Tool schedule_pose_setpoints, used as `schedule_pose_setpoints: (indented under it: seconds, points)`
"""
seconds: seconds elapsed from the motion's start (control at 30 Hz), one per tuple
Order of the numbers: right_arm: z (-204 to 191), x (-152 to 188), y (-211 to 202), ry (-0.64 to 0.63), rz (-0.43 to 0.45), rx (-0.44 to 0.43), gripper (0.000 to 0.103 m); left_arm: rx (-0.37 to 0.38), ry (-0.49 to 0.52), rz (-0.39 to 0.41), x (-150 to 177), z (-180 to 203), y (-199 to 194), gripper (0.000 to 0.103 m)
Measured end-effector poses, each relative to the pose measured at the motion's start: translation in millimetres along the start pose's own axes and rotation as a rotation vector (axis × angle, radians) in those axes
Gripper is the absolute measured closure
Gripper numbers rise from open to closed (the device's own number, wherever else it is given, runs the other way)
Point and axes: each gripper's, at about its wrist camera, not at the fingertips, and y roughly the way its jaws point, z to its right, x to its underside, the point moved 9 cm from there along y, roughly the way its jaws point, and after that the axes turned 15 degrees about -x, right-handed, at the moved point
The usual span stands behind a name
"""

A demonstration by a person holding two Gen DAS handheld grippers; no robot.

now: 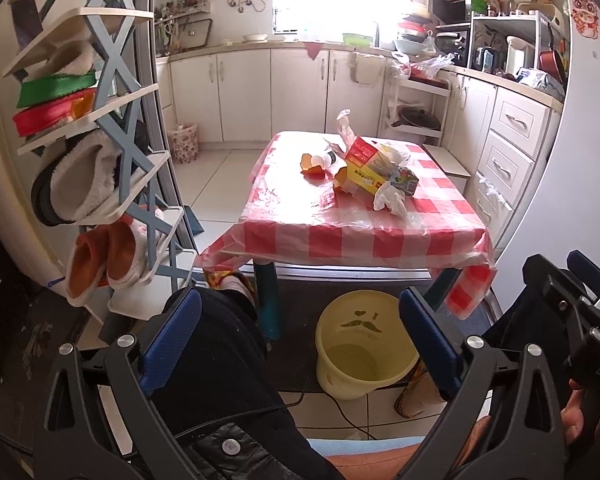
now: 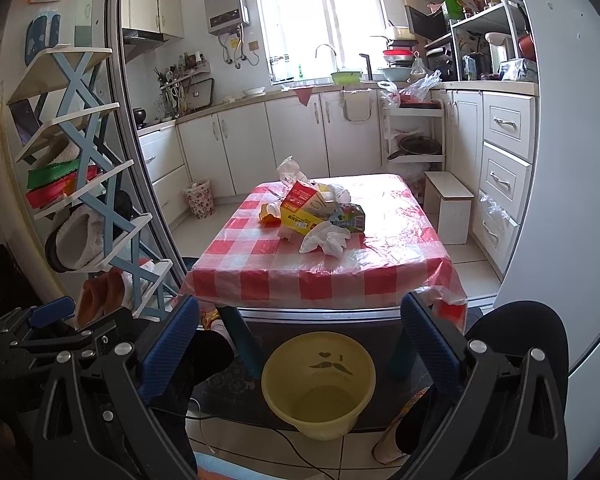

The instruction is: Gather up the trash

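Kitchen table w/ trash pile at 12; yellow bin at 6. Left gripper & right gripper fingers spread, holding nothing.

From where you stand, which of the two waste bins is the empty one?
The yellow bucket with the moustache print, on the floor in front of the checked table, shows a bare bottom. The floral bin by the far cabinets has paper poking out.

Shoe rack at left w/ slippers on its shelves. Water heater on far wall by window. Floral basket on floor near cabinets. White stool right of table.
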Motion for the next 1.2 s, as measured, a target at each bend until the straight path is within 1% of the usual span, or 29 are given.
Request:
schedule_pose_setpoints:
  seconds: [0.2, 0.43, 0.83, 1.03, 1.2]
  points:
    - [-1.0, 1.8, 1.3, -0.002, -0.003, 0.000, 0.007, 0.007, -0.045, 0.004, -2.9, -9.2, 1.7, 0.008]
    - [-1.2, 1.9, 1.5, -0.004, -0.004, 0.000, 0.007, 0.020, -0.063, 0.007, -2.7, -11.0, 0.1, 0.008]
    - [-3.3, 4.0, 1.2, -0.011, -0.010, 0.002, 0.007, 0.031, -0.134, 0.015, -7.0, -23.7, 2.0, 0.008]
    - [-1.0, 5.2, 10.3, -0.038, -0.031, -0.005, 0.007, 0.014, -0.176, 0.004, -26.9, -30.5, 21.7, 0.008]
    - [20.0, 1.2, 33.1, -0.015, -0.037, -0.011, 0.007, 0.000, -0.176, 0.003, -55.9, -17.2, 46.1, 0.008]
